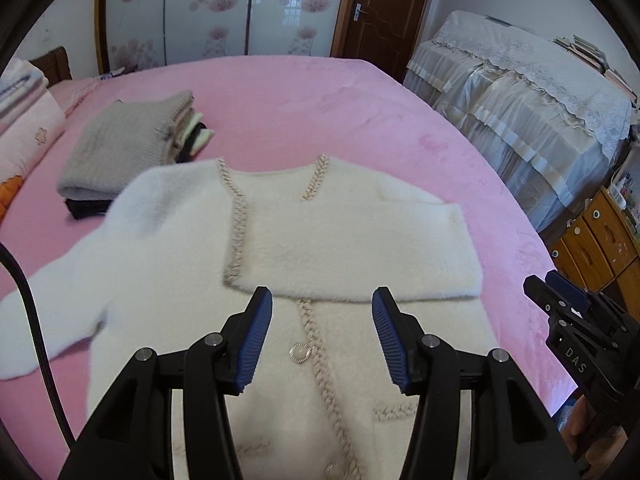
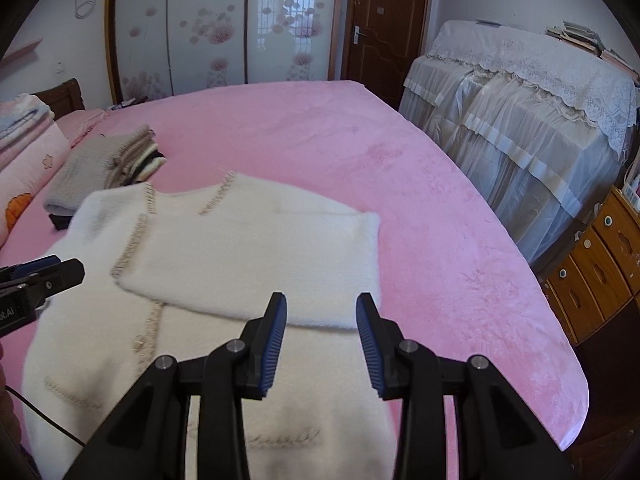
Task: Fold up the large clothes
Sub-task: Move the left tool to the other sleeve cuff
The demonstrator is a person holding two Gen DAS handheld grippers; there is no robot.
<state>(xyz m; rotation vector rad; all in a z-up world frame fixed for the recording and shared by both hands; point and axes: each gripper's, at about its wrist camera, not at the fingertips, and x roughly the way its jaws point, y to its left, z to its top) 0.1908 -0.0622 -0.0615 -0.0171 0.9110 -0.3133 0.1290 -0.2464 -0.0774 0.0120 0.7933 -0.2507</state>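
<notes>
A white fluffy cardigan (image 1: 160,248) with beige braided trim lies face up on the pink bed (image 1: 320,100). One sleeve (image 1: 360,240) is folded across its chest; the other sleeve (image 1: 48,312) stretches out to the left. My left gripper (image 1: 322,294) hangs above the button line, open, with nothing between its blue pads. In the right wrist view the cardigan (image 2: 248,248) fills the foreground, and my right gripper (image 2: 322,298) hovers over the folded sleeve's cuff edge, open and empty. Each gripper shows in the other's view: the right gripper (image 1: 560,304) at the right edge, the left gripper (image 2: 40,276) at the left edge.
A pile of folded clothes (image 1: 128,140) topped by a grey knit sits at the back left of the bed, beside pink bedding (image 1: 28,120). Lace-covered furniture (image 1: 520,92) and wooden drawers (image 1: 596,236) stand to the right. A black cable (image 1: 36,320) hangs at the left.
</notes>
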